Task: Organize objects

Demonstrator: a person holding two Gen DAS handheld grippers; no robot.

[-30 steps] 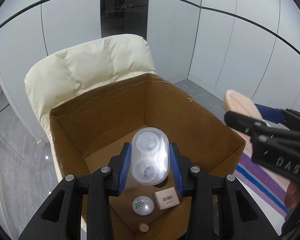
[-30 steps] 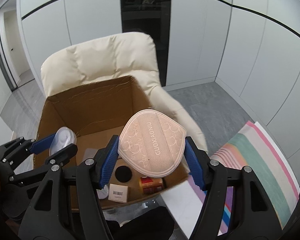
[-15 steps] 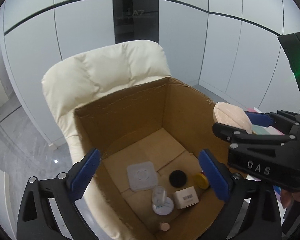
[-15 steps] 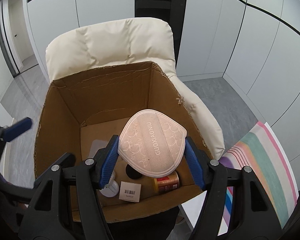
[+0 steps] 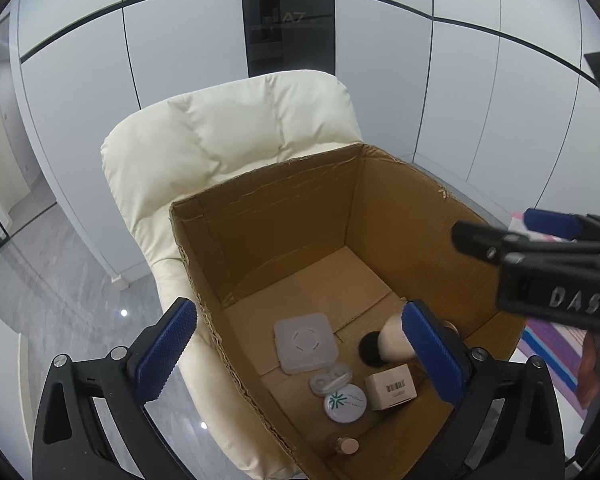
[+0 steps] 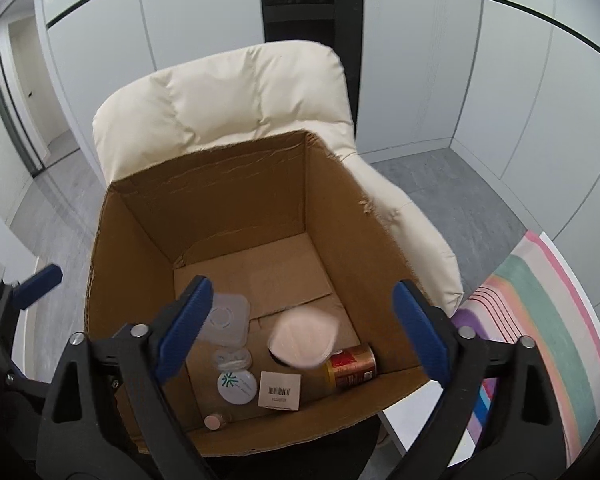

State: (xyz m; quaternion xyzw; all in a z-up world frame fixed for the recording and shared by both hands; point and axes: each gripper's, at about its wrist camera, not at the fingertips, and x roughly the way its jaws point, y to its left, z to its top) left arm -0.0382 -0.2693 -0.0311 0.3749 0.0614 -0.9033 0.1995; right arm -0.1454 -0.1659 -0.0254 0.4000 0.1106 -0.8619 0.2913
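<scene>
An open cardboard box (image 5: 400, 216) (image 6: 340, 208) stands on a cream chair. My left gripper (image 5: 300, 356) is open and empty above the box's near left side. My right gripper (image 6: 304, 336) is open and empty above the box. The pink puff pad (image 6: 304, 340) (image 5: 394, 344) is blurred inside the box, over a black disc (image 5: 370, 348). The clear contact lens case (image 5: 330, 378) (image 6: 232, 358) lies on the box floor beside a round white tin (image 5: 345, 402) (image 6: 237, 387).
The box also holds a clear square lid (image 5: 305, 342), a small barcode carton (image 6: 280, 391), a red-gold can (image 6: 350, 368) and a small capped bottle (image 6: 214, 422). The cream chair (image 6: 228, 108) backs the box. A striped mat (image 6: 540, 320) lies at right.
Both grippers opened. The lens case dropped from my left gripper into the box, then the pink puff pad left my right gripper and fell into the box.
</scene>
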